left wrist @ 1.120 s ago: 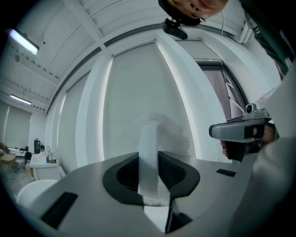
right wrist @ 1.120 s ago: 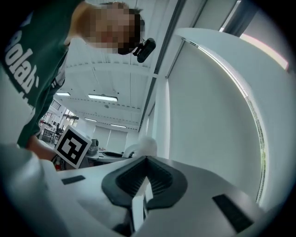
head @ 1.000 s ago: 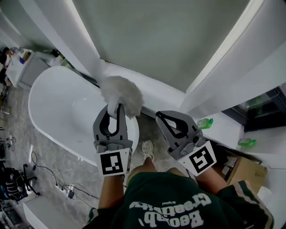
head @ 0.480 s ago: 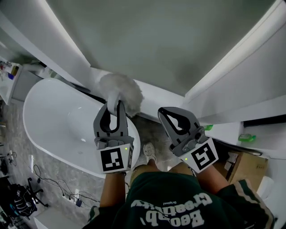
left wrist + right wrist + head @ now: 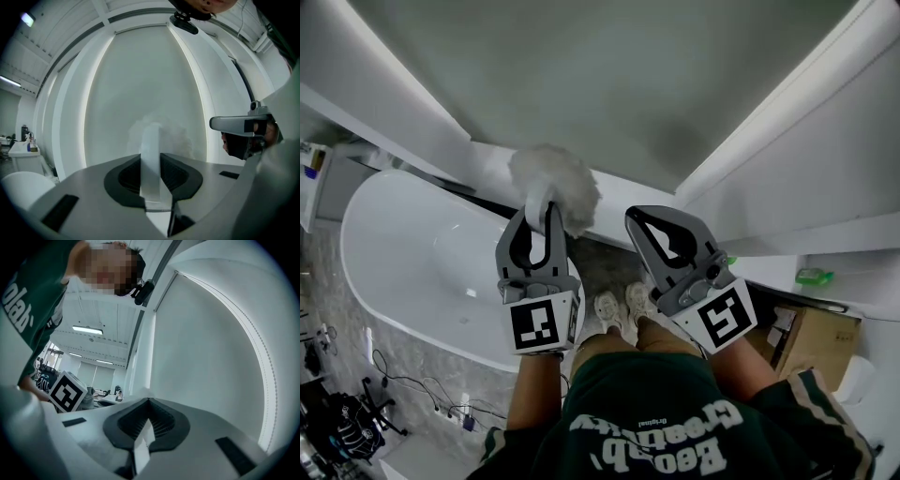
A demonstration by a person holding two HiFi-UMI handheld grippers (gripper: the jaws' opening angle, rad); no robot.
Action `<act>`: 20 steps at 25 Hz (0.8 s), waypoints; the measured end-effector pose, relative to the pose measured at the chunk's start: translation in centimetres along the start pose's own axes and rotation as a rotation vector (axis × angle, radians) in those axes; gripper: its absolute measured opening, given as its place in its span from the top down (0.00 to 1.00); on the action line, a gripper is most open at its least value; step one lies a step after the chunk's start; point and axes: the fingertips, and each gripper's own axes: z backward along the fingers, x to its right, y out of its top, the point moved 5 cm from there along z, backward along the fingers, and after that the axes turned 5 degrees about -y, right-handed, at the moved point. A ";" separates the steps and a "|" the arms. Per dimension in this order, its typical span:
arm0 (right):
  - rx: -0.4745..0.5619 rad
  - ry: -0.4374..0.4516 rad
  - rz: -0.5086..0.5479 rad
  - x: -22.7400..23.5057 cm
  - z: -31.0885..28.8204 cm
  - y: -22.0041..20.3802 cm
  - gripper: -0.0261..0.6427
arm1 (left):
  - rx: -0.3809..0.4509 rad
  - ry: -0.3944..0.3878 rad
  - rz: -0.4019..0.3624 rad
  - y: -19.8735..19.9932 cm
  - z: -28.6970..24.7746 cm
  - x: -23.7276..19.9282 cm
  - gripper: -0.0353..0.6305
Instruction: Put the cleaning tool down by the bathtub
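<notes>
Two tools are in view, one in each of the person's hands, each carrying one cube with a square black-and-white marker. Left tool (image 5: 540,217) (image 5: 151,164) has its jaws pinched on the flat white handle (image 5: 151,145) of a single fluffy white duster (image 5: 555,186). The handle stands upright between the jaws, with the fluffy head just beyond their tips. Right tool (image 5: 637,221) (image 5: 147,401) sits just beside the left one. Its jaws are pressed together with nothing between them.

From the head view, the duster is held up off any surface. Its head shows against the white ledge (image 5: 623,214) that runs along the wall behind the one white oval bathtub (image 5: 412,253). Whether the fluff touches the ledge or wall cannot be told. The bathtub lies to the left of the left tool, on a grey marbled floor (image 5: 605,267).

Below the tools are the person's two forearms and a green shirt with white lettering (image 5: 661,436). Two pale shoes (image 5: 609,311) stand side by side on the floor between the tools. Farther right, a green bottle (image 5: 814,277) rests on a white surface, with one cardboard box (image 5: 814,345) below it. Dark cables (image 5: 403,384) trail over the floor at lower left.
</notes>
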 end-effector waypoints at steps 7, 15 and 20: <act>0.056 0.060 -0.049 3.0 0.4 -1.6 0.94 | -0.052 0.053 -0.013 -1.0 -1.5 3.1 0.80; 0.068 0.126 -0.062 5.4 -3.0 -0.9 0.94 | -0.159 0.144 0.015 -1.6 -2.6 1.8 0.80; 0.063 0.149 -0.087 5.4 -4.2 -4.3 0.94 | -0.200 0.191 0.067 -5.5 -3.3 0.6 0.80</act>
